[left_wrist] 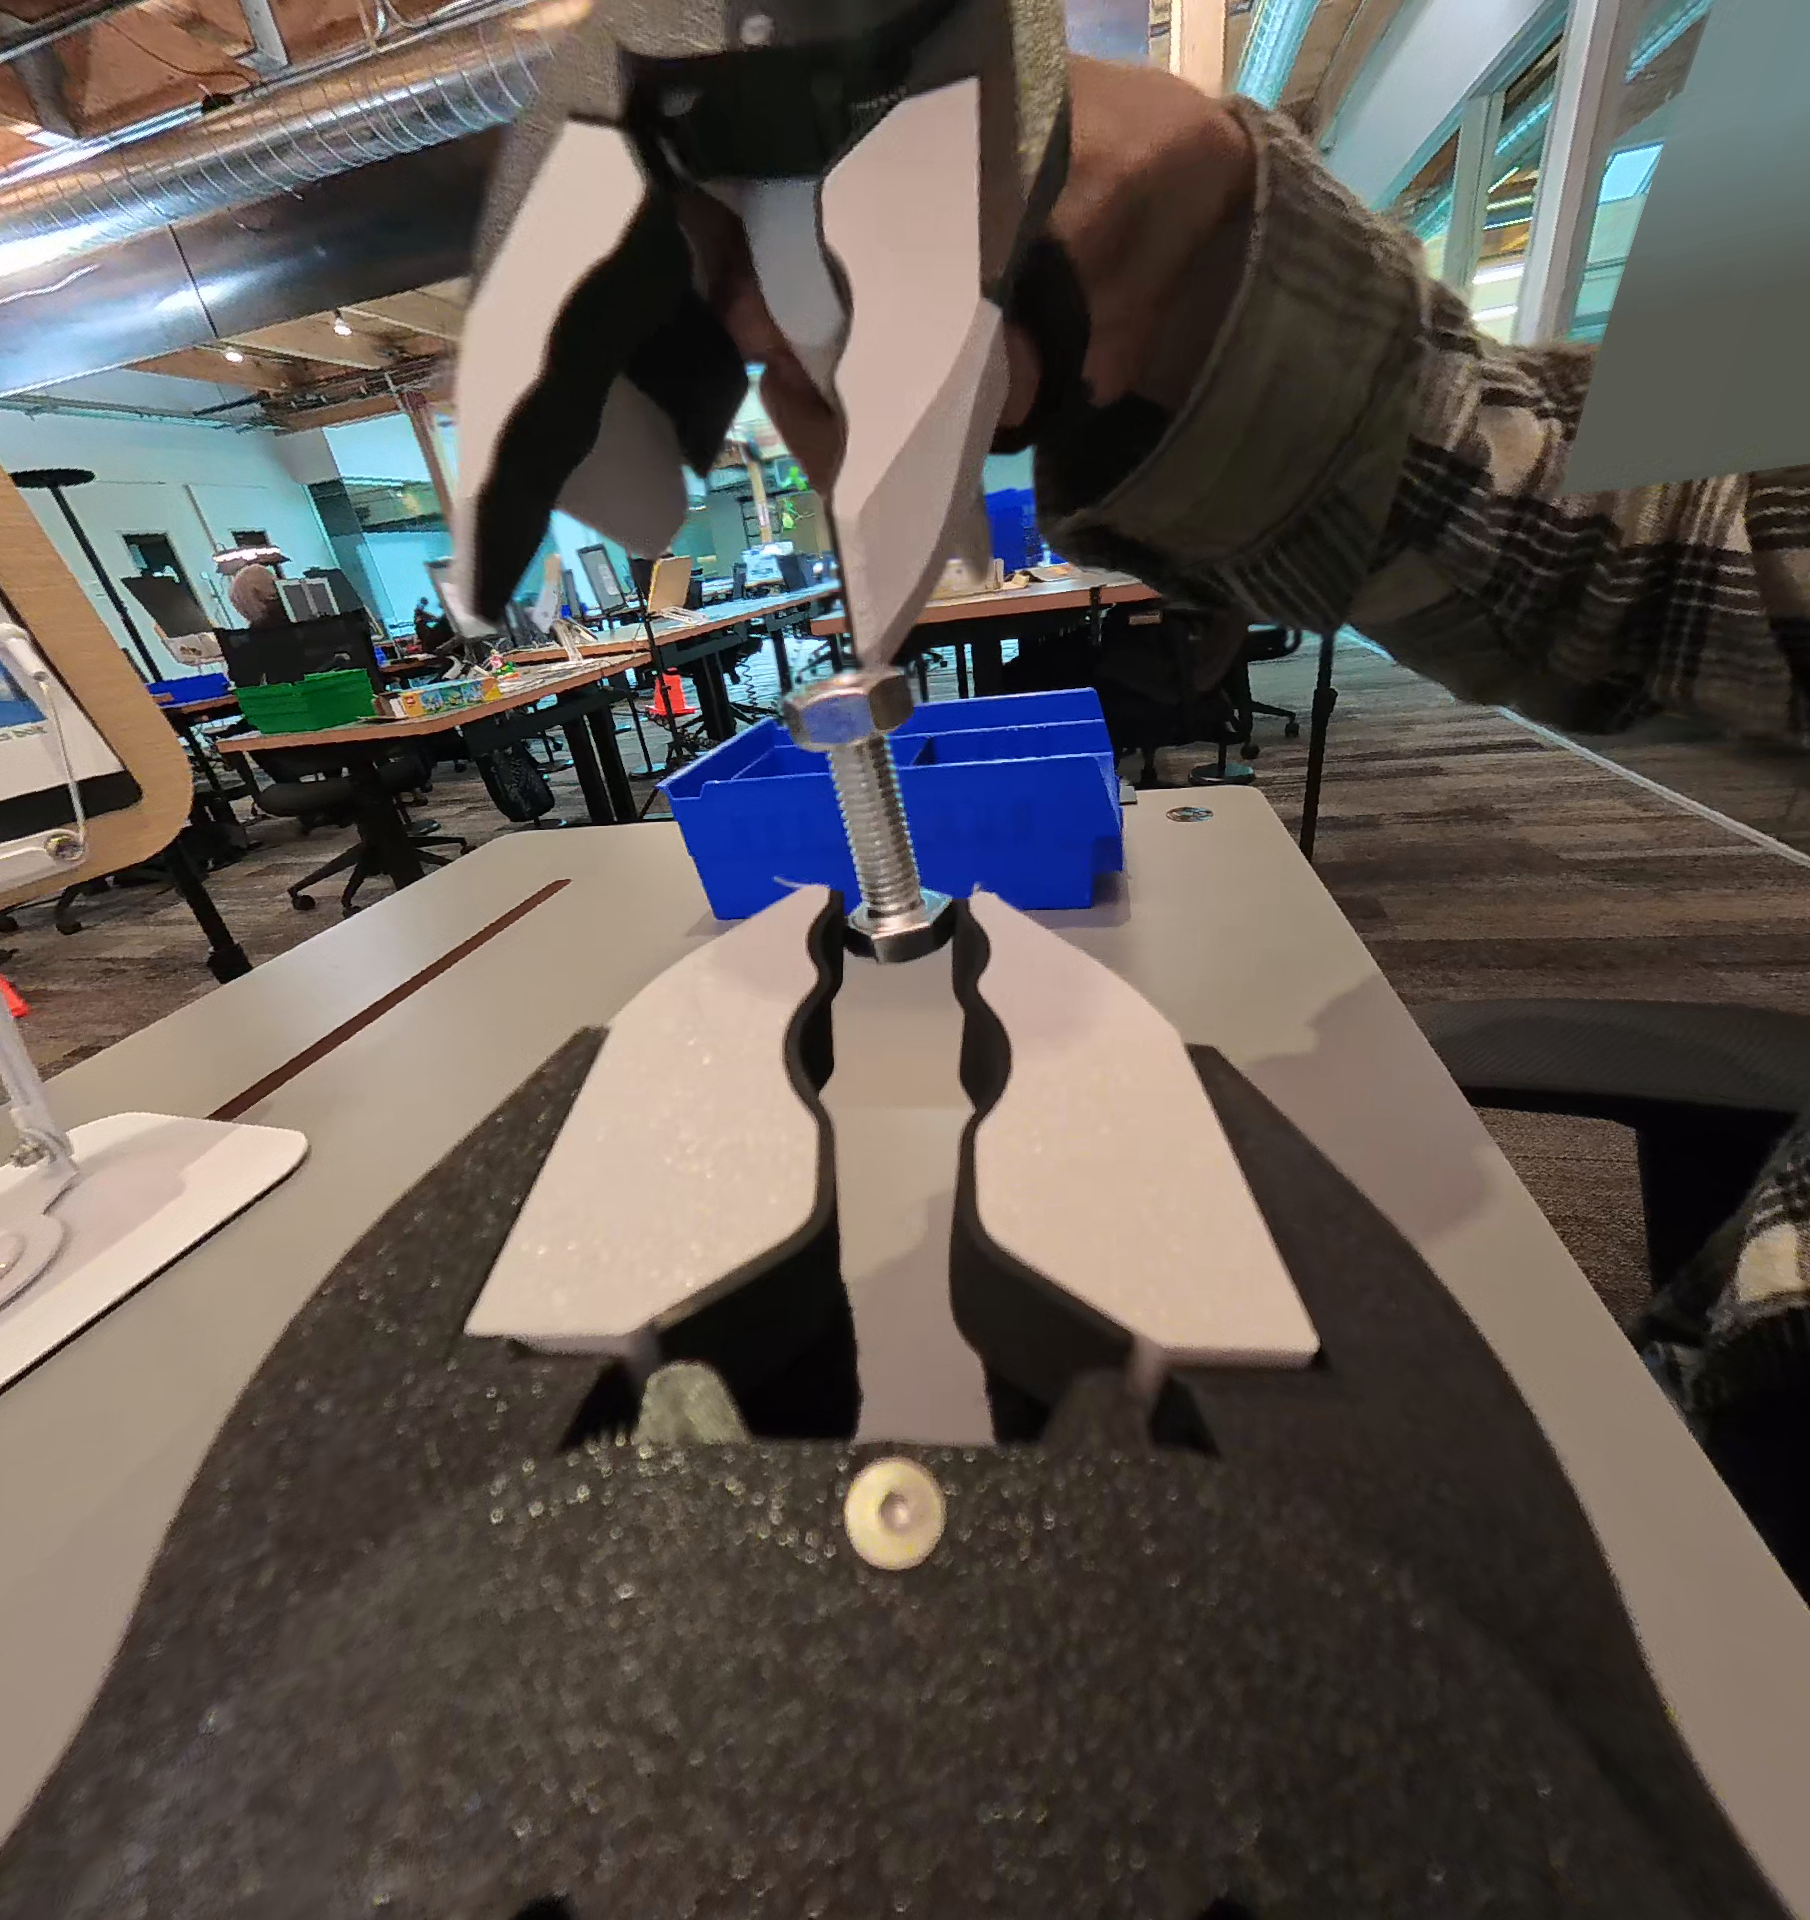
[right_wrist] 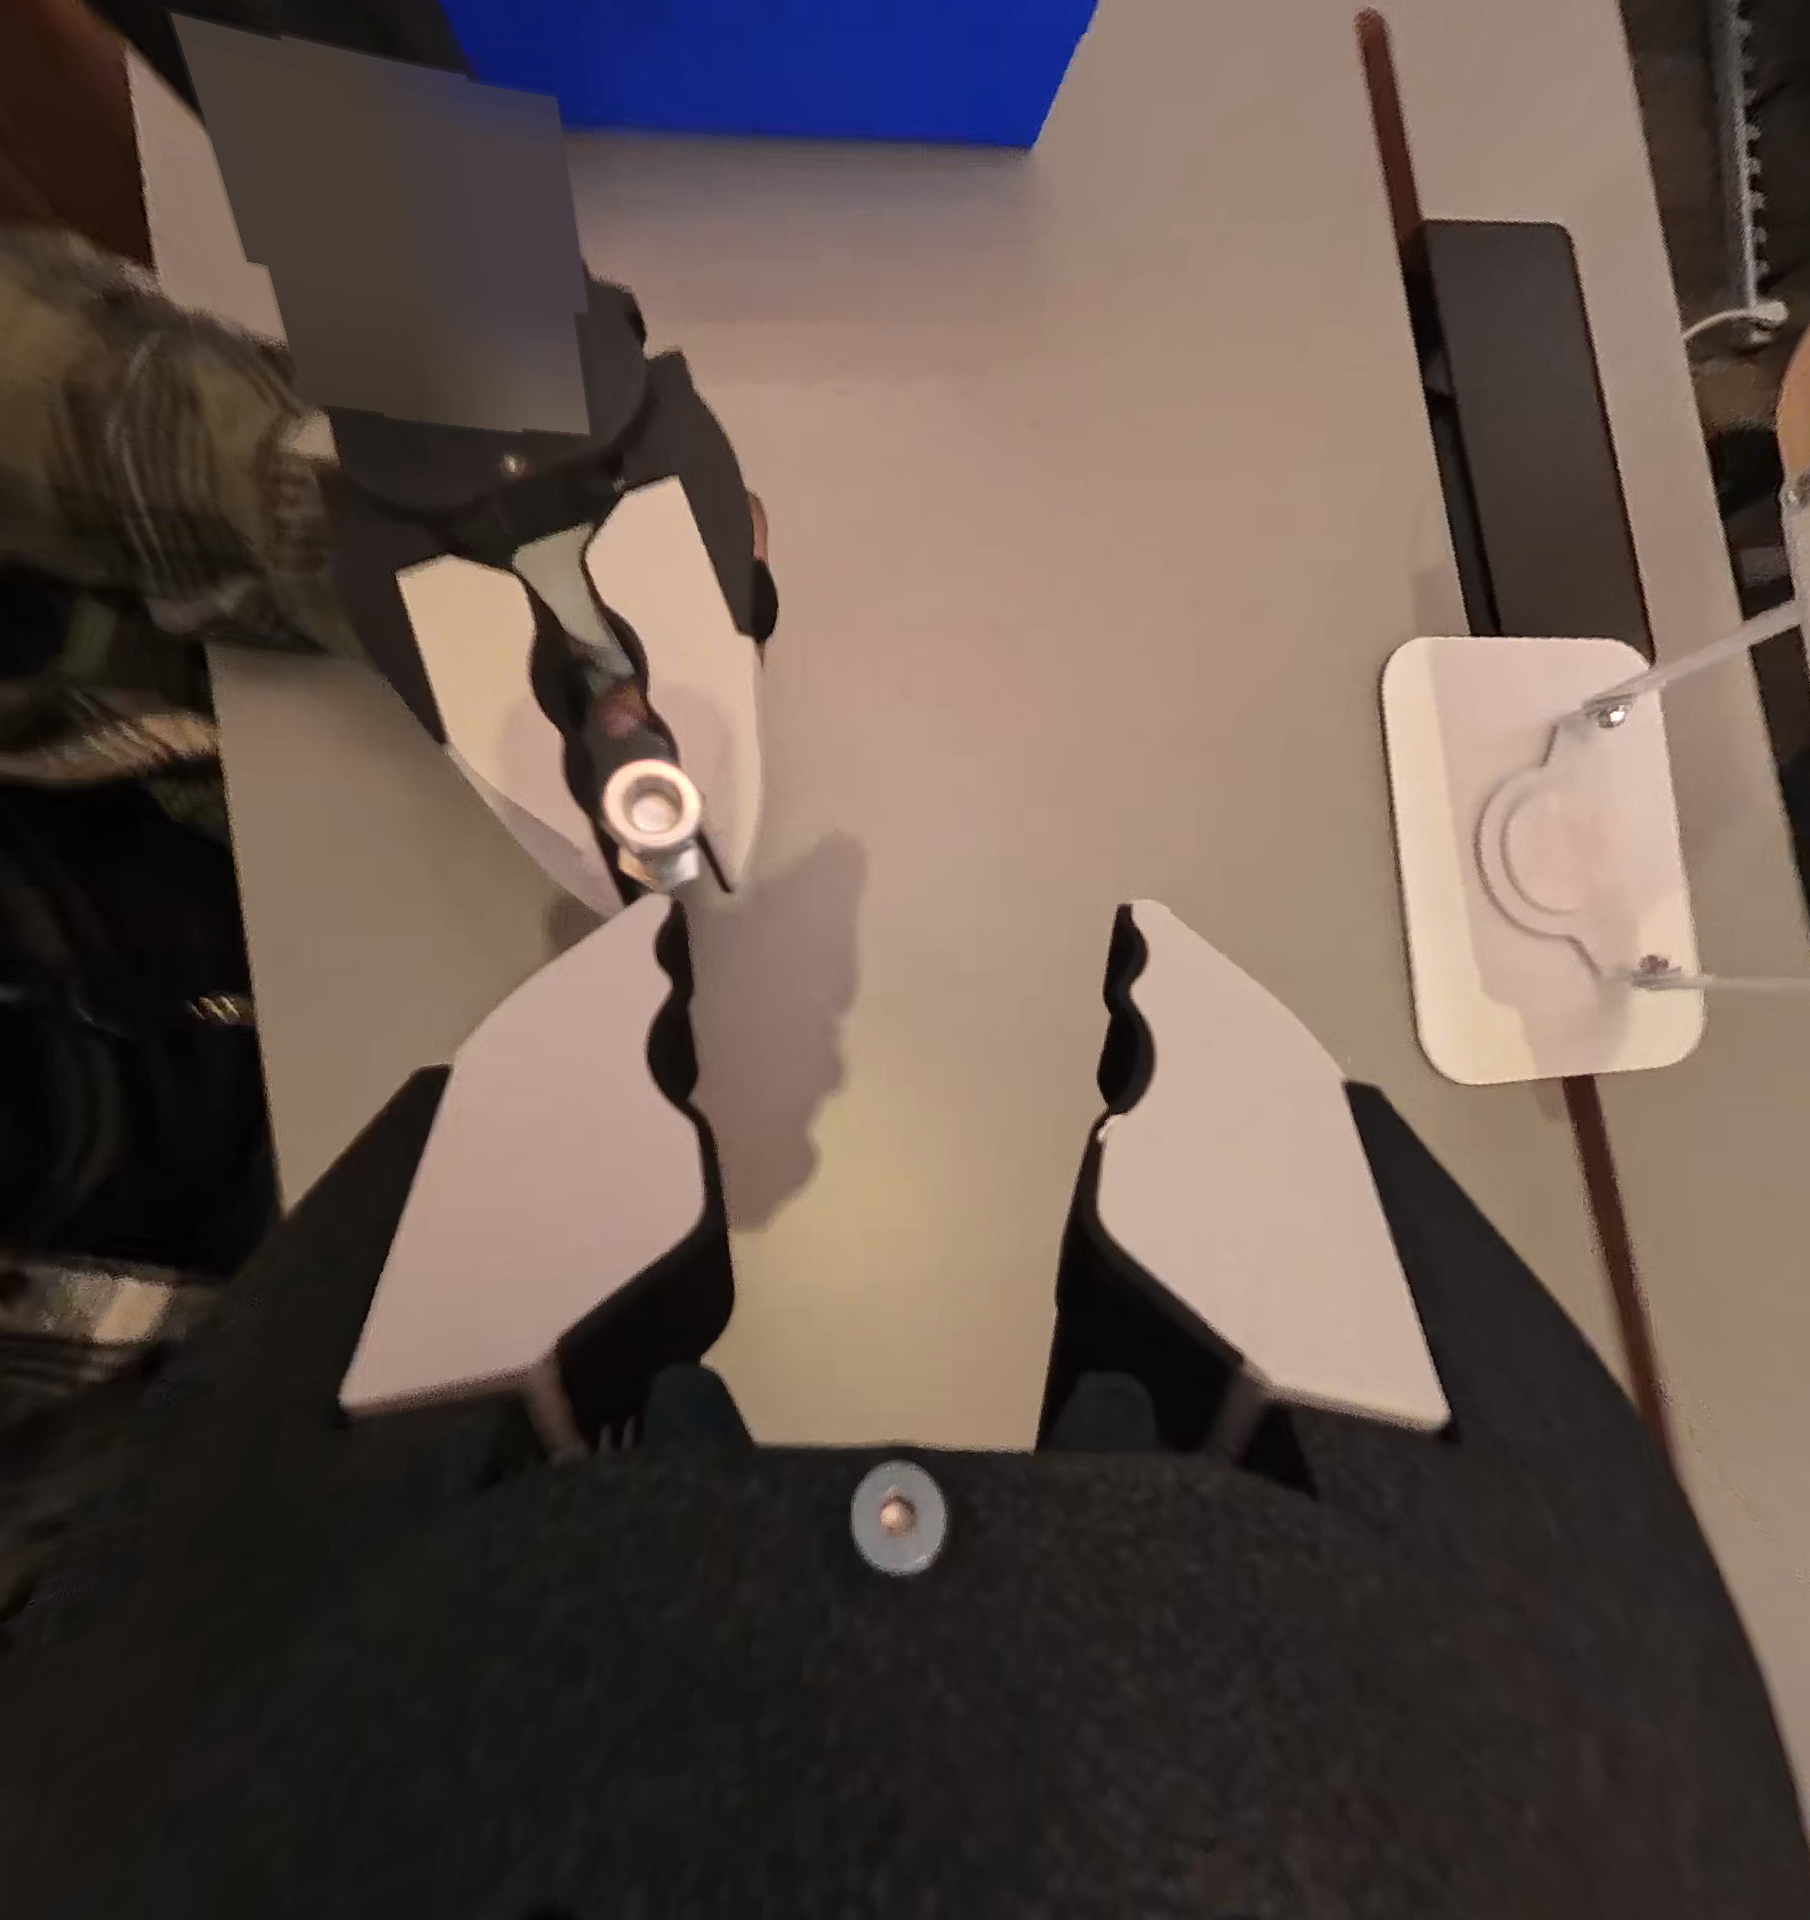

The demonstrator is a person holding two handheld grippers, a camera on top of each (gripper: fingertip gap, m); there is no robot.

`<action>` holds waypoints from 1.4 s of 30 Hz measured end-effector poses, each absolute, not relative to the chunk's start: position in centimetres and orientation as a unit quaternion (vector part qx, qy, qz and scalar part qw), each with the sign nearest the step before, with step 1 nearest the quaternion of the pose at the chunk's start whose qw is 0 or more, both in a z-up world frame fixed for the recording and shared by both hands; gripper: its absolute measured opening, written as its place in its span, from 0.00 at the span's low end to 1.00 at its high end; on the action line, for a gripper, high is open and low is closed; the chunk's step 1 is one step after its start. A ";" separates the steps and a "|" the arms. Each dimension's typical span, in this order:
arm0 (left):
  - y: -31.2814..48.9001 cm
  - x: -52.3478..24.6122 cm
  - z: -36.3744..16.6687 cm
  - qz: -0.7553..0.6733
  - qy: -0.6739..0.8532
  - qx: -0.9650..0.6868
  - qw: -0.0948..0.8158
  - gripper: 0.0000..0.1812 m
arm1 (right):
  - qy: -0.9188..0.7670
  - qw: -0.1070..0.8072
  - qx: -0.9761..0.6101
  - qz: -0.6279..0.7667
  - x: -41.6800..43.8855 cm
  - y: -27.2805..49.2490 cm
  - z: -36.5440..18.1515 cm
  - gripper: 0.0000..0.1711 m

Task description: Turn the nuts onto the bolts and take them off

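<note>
A silver bolt [left_wrist: 878, 831] stands upright above the grey table [left_wrist: 1244, 987], head down, thread up. My left gripper [left_wrist: 896, 920] is shut on the bolt's head. A silver hex nut [left_wrist: 847, 717] sits at the top of the thread. My right gripper [left_wrist: 677, 634] comes down from above, open, with one fingertip [left_wrist: 873, 649] just over the nut. In the right wrist view my right gripper [right_wrist: 896, 925] is open and empty. Its left fingertip [right_wrist: 662, 925] is beside the nut [right_wrist: 652, 805], which the left gripper [right_wrist: 672, 883] holds up on the bolt.
A blue bin [left_wrist: 994, 821] stands behind the bolt at the table's far end. A white stand base [right_wrist: 1535, 862] sits to one side, with a wood-framed board [left_wrist: 59, 727] above it. A black office chair [left_wrist: 1659, 1081] is off the table's right edge.
</note>
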State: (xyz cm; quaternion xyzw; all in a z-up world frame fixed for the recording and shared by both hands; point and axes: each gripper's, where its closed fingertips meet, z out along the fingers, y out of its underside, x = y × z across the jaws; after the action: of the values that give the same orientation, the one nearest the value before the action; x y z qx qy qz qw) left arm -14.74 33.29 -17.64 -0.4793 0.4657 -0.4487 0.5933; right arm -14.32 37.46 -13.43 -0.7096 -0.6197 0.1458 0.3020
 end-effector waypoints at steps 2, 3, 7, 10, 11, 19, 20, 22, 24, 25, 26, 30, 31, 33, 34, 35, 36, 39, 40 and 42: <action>33.7 -15.0 -17.4 -0.439 0.457 -0.483 0.604 0.11 | -0.547 0.335 -0.739 0.206 -14.5 36.8 -13.0 0.37; 34.0 -15.2 -17.3 -0.431 0.451 -0.487 0.612 0.11 | -0.499 0.344 -0.755 0.249 -14.6 36.3 -13.1 0.33; 35.1 -15.8 -17.4 -0.407 0.430 -0.505 0.628 0.11 | -0.351 0.370 -0.757 0.407 -15.7 34.6 -13.7 0.27; 35.5 -15.8 -17.8 -0.395 0.425 -0.517 0.630 0.11 | -0.323 0.379 -0.743 0.447 -16.9 34.0 -14.1 0.24; 35.7 -15.8 -17.8 -0.392 0.424 -0.520 0.630 0.11 | -0.325 0.383 -0.742 0.444 -17.2 34.0 -14.2 0.24; 35.6 -15.7 -17.9 -0.387 0.427 -0.521 0.629 0.11 | -0.360 0.406 -0.760 0.357 -18.0 35.6 -14.7 0.18; 35.5 -15.7 -17.9 -0.388 0.429 -0.521 0.628 0.11 | -0.372 0.401 -0.757 0.357 -18.1 35.5 -14.7 0.12; 35.4 -15.6 -17.9 -0.392 0.430 -0.520 0.625 0.11 | -0.394 0.390 -0.756 0.348 -18.1 35.4 -14.8 0.11; 35.2 -15.6 -17.8 -0.407 0.428 -0.515 0.621 0.11 | -0.435 0.384 -0.742 0.336 -18.0 35.2 -14.6 0.10; 35.1 -15.6 -17.6 -0.415 0.428 -0.511 0.619 0.11 | -0.461 0.380 -0.731 0.331 -18.0 35.0 -14.5 0.10; 34.9 -15.6 -17.5 -0.422 0.428 -0.508 0.617 0.11 | -0.488 0.377 -0.718 0.323 -18.0 34.9 -14.5 0.10; 34.3 -15.2 -17.6 -0.438 0.441 -0.497 0.605 0.11 | -0.592 0.343 -0.663 0.305 -17.7 34.1 -14.7 0.10; 34.0 -15.1 -17.6 -0.443 0.446 -0.494 0.601 0.11 | -0.618 0.333 -0.644 0.303 -17.6 33.8 -14.7 0.10; 33.5 -14.7 -17.7 -0.450 0.456 -0.487 0.593 0.11 | -0.669 0.307 -0.607 0.298 -17.2 33.3 -14.9 0.10; 33.3 -14.6 -17.8 -0.453 0.462 -0.484 0.589 0.11 | -0.691 0.293 -0.590 0.297 -16.9 33.1 -15.0 0.10; 33.1 -14.4 -17.9 -0.457 0.466 -0.482 0.585 0.11 | -0.712 0.278 -0.573 0.297 -16.7 32.8 -15.1 0.10; 32.8 -14.3 -17.9 -0.461 0.471 -0.478 0.580 0.11 | -0.735 0.265 -0.550 0.296 -16.5 32.6 -15.2 0.10; 32.0 -13.8 -18.2 -0.469 0.490 -0.467 0.567 0.11 | -0.798 0.230 -0.475 0.290 -15.9 31.7 -15.4 0.10; 31.7 -13.6 -18.3 -0.472 0.495 -0.464 0.563 0.11 | -0.811 0.220 -0.459 0.289 -15.9 31.5 -15.5 0.10; 31.4 -13.4 -18.5 -0.475 0.502 -0.462 0.555 0.11 | -0.829 0.197 -0.437 0.288 -15.7 31.3 -15.8 0.10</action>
State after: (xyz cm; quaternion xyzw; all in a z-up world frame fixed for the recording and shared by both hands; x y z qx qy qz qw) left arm -13.38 31.40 -18.51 -0.4624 0.5025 -0.4748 0.5551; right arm -15.72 31.28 -15.78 -0.4371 -0.8287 0.2884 0.1973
